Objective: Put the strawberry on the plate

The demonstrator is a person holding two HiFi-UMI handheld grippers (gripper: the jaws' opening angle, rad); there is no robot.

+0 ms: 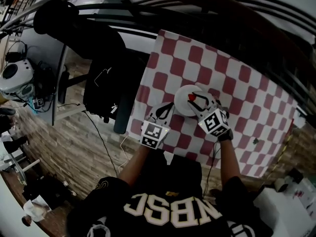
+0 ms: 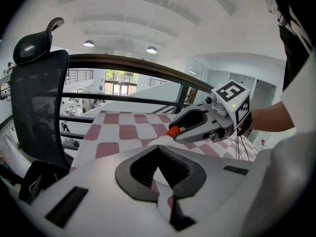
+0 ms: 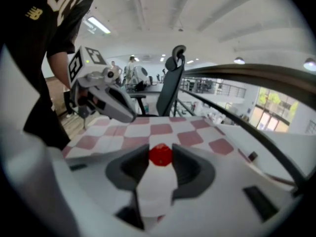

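Observation:
A small red strawberry [image 1: 191, 97] is held in my right gripper [image 1: 193, 98], whose jaws are shut on it, just over the white plate [image 1: 181, 106] on the red-and-white checkered cloth. In the right gripper view the strawberry [image 3: 160, 154] sits at the jaw tips with the plate's white [image 3: 155, 189] showing below it. From the left gripper view, the strawberry [image 2: 173, 131] pokes out of the right gripper [image 2: 175, 132]. My left gripper [image 1: 167, 110] rests at the plate's left edge, jaws slightly apart, nothing between them [image 2: 158, 164].
A black office chair [image 1: 98, 58] stands at the table's left end, also in the left gripper view [image 2: 39, 93]. A dark curved railing [image 1: 207, 4] runs behind the table. A small dark object [image 1: 255, 141] lies on the cloth at the right.

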